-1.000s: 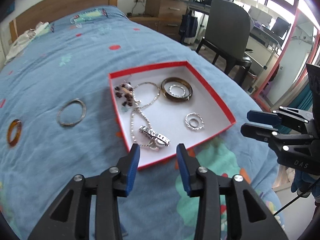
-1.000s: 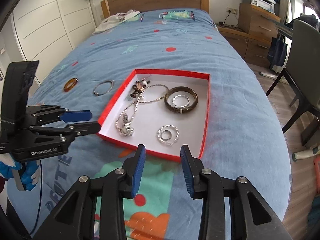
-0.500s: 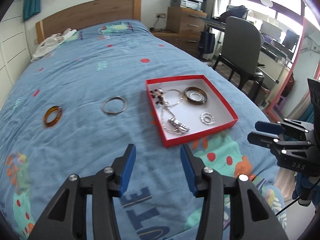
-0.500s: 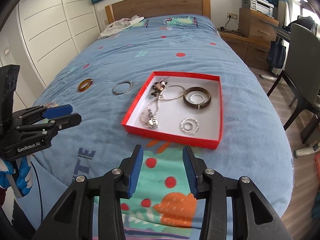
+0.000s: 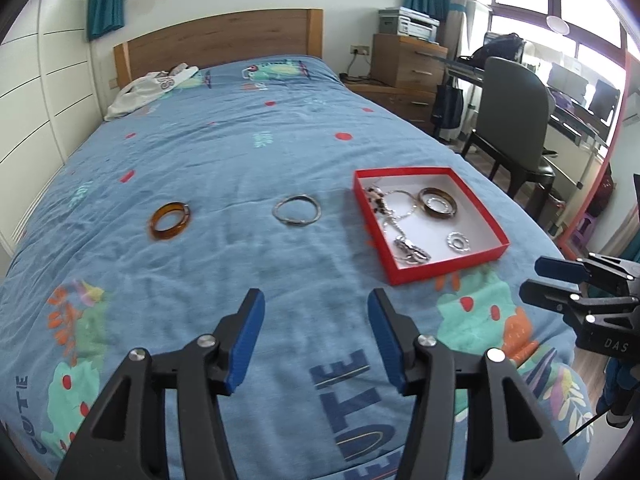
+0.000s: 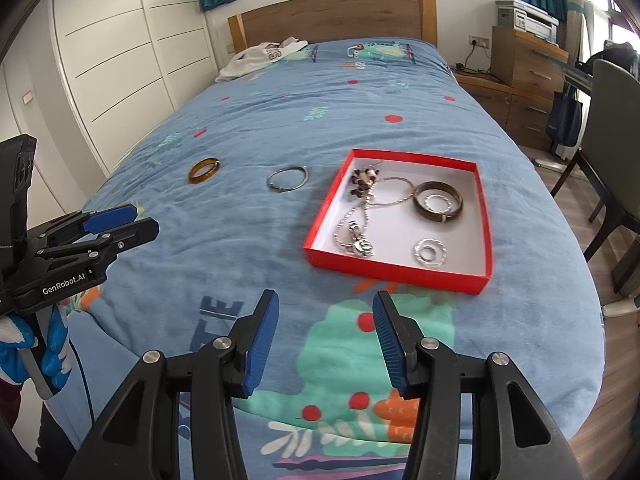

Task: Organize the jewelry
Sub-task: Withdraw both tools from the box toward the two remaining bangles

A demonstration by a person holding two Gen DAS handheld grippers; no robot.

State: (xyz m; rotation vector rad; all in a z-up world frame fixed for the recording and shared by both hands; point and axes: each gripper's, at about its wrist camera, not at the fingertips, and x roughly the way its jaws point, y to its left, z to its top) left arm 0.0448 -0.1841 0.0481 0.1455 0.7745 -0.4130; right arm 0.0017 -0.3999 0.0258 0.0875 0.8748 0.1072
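Blue patterned bedding covers the bed (image 5: 224, 152) that fills both views, running ahead of each tool to a wooden headboard (image 5: 218, 40); a grey chair (image 5: 514, 120) stands off the bed's edge, far right of the left tool (image 5: 316, 338); a red jewelry box (image 6: 400, 226), white inside, lies ahead and slightly right of the right tool (image 6: 326, 338), and ahead and well to the right of the left tool; inside it a silver chain necklace (image 6: 362, 216) sprawls along the side nearer the left tool, a dark brown bangle (image 6: 438, 202) rests towards the far right corner with a small silver ring within it, and a twisted silver ring (image 6: 430, 252) sits nearest the right tool; out on the bedding, a thin silver bangle (image 5: 297, 210) lies ahead of the left tool, just left of the box; an amber bangle (image 5: 170, 222) lies further left, well apart from it; both tools hover above the bedding, jaws opening, nothing between the blue pads; each tool shows side-on at the edge of the other's view; a gloved hand (image 6: 24, 344) grips the left one.
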